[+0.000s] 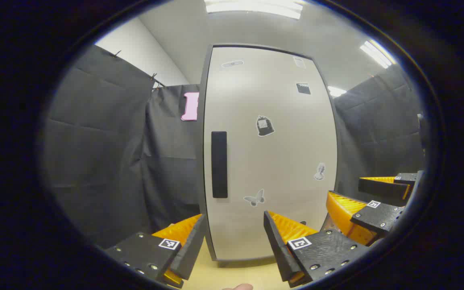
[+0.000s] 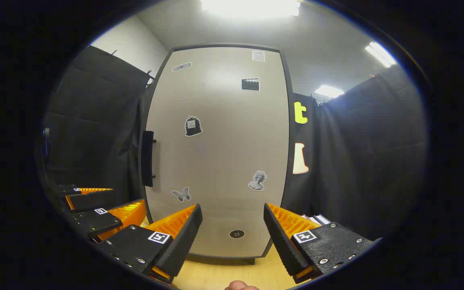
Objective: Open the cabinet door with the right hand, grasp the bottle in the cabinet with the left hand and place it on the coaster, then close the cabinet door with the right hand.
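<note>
In the left gripper view, the left gripper (image 1: 234, 241) is spread wide and empty over a pale wooden table (image 1: 232, 276). Straight ahead of it stands the cabinet (image 1: 270, 153), its door shut: a flat, matte, light grey panel in a dark frame, with a dark upright bar handle (image 1: 219, 164) on its left edge and small stickers (image 1: 265, 125) scattered over it. The right gripper (image 2: 232, 237) is likewise open and empty, just right of the left one, facing the same door. Creased black cloth (image 1: 107, 153) hangs either side; ceiling lights (image 2: 252, 8) glare above.
</note>
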A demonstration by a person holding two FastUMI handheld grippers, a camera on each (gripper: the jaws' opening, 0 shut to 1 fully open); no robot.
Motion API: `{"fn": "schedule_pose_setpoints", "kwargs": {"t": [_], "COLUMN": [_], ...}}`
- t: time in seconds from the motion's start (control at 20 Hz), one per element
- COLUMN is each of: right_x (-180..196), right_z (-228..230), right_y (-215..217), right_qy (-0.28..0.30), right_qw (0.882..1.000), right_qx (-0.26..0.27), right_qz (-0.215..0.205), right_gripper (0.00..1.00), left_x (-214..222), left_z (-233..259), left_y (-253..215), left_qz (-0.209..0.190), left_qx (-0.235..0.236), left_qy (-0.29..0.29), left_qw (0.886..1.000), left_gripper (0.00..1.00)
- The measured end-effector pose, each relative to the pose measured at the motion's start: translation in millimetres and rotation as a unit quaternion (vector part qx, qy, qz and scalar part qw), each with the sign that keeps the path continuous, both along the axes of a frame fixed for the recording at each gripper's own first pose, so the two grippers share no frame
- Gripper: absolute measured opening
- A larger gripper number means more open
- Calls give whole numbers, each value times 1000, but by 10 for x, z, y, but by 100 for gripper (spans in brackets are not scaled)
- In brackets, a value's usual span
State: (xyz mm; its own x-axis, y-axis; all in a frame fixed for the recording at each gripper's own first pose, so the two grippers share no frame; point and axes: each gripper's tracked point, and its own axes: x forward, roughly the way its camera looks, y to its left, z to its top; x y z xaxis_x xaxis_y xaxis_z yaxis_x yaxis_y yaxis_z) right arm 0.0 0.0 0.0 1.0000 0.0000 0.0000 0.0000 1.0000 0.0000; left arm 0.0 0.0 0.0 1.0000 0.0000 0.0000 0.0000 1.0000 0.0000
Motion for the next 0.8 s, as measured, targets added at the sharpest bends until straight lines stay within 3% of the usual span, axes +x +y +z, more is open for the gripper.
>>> {"fn": "schedule_pose_setpoints", "kwargs": {"t": [0.05, 0.2, 0.4, 0.45, 0.65, 0.8], "right_x": [-1, -17, -34, -41, -52, -75], "right_z": [-1, 13, 33, 28, 16, 23], "right_y": [5, 15, 45, 49, 69, 88], "right_qy": [2, -1, -5, -4, -2, -1], "right_qw": [1000, 1000, 1000, 1000, 1000, 1000], "right_qx": [2, 3, 3, 2, 1, -2], "right_qz": [-1, -2, -2, -3, -2, -1], "right_gripper": [95, 95, 95, 95, 95, 94], "left_x": [-6, -30, -57, -79, -122, -107], "left_z": [-2, 2, 73, 88, 56, 5], "left_y": [15, 55, 63, 55, -23, -50], "left_qz": [1, 5, 6, 6, -3, -9], "left_qx": [-3, -2, 12, 10, -10, -14], "left_qy": [1, 2, -7, -8, -3, 7], "left_qw": [1000, 1000, 1000, 1000, 1000, 1000], "left_gripper": [82, 85, 81, 85, 82, 85]}}
